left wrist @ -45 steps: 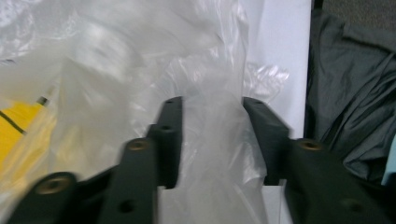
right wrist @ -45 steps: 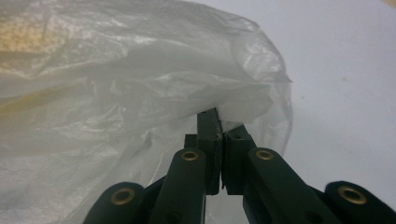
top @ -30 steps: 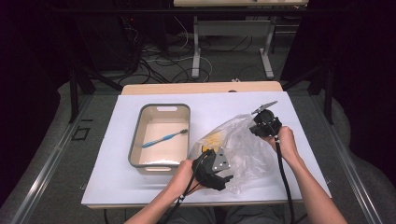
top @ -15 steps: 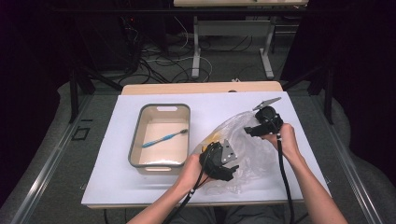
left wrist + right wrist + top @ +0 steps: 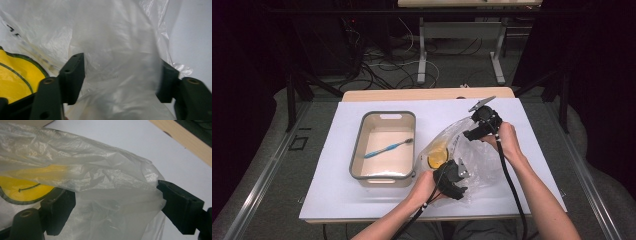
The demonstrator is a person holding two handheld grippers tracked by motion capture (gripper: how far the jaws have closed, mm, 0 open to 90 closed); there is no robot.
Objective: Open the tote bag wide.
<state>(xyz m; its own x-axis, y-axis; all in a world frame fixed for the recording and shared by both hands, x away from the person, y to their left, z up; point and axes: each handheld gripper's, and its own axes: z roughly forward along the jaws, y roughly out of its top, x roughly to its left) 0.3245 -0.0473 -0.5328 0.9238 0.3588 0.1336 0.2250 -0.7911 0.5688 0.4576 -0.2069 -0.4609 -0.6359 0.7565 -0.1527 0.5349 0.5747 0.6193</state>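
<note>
A clear plastic bag (image 5: 472, 155) lies crumpled on the white table mat, with a round yellow dark-rimmed thing (image 5: 437, 156) inside its left part. My left gripper (image 5: 456, 176) rests at the bag's near edge. In the left gripper view it (image 5: 120, 77) stands open, with bag film (image 5: 117, 50) bulging between the jaws and the yellow thing (image 5: 15, 80) to the left. My right gripper (image 5: 471, 133) sits at the bag's far right edge. It (image 5: 112, 207) is open too, its jaws straddling a fold of the bag (image 5: 105, 177), the yellow thing (image 5: 22, 188) showing through the film.
A grey tray (image 5: 357, 150) stands left of the bag and holds a blue toothbrush (image 5: 387, 148). The white mat (image 5: 337, 195) covers the table, with a wooden strip (image 5: 427, 94) along its far edge. Table legs and cables lie on the floor beyond.
My left gripper has slid a little to the right, deeper against the bag's near edge. The right gripper has shifted slightly and the bag has bunched up between the two.
</note>
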